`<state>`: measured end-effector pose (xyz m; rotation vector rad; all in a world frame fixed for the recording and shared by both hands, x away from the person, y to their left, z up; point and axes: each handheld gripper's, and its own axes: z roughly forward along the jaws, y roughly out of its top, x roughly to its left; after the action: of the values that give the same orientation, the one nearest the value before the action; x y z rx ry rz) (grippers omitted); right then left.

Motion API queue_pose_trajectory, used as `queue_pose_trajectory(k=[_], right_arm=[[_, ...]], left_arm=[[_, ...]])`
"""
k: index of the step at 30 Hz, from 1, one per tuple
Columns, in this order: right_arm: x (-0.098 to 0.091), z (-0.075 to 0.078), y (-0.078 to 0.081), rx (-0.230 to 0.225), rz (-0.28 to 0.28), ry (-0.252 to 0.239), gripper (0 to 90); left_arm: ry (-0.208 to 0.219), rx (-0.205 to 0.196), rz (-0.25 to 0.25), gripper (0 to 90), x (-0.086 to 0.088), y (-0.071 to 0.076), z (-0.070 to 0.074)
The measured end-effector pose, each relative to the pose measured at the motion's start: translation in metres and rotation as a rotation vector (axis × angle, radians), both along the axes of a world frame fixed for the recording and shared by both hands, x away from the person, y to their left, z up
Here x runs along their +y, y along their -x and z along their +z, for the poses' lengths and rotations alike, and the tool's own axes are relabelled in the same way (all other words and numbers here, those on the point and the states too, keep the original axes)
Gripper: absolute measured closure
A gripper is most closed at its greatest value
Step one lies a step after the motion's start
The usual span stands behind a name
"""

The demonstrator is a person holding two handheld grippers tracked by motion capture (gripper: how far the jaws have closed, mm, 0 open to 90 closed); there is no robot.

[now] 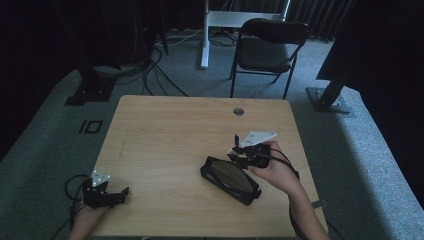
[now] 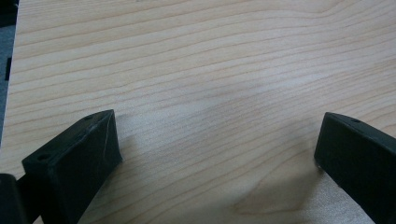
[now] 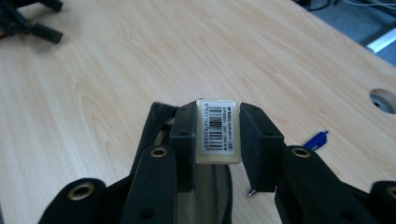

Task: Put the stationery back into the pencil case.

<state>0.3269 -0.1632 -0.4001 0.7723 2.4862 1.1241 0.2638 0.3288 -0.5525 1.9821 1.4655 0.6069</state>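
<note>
While its jaws press from both sides on a small pale block with a barcode label [image 3: 217, 130], the right gripper [image 3: 217, 140] holds that block up above the wooden surface [image 1: 165, 135], near its right edge as the high view shows it. Just below the block lies a black pouch [image 1: 231, 180], flat on the surface with its opening turned up, and the right hand [image 1: 272, 170] sits beside the pouch's far end. A blue pen [image 3: 316, 139] rests on the wood close by, to the right in the right gripper view. Well apart, at the near left corner, the left gripper [image 1: 107, 192] hangs low over bare wood, its jaws spread wide with nothing between them. A round cable hole [image 1: 238, 111] marks the far edge, and a dark chair [image 1: 267, 47] stands beyond on the grey carpet.
</note>
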Motion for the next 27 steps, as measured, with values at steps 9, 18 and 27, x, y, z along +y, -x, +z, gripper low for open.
queue_pose_trajectory(k=[9, 18, 27], right_arm=[[0.003, -0.009, 0.004, 0.03, 0.071, 0.032, 68.0], [0.003, -0.023, 0.001, 0.074, 0.096, 0.061, 68.0], [0.005, -0.04, -0.003, 0.115, 0.091, 0.104, 68.0]], left_arm=[[0.0, 0.0, 0.0, 0.2, 0.0, 0.0, 0.0], [0.001, 0.0, 0.001, 0.2, 0.0, 0.0, 0.0], [0.001, 0.0, 0.001, 0.2, 0.0, 0.0, 0.0]])
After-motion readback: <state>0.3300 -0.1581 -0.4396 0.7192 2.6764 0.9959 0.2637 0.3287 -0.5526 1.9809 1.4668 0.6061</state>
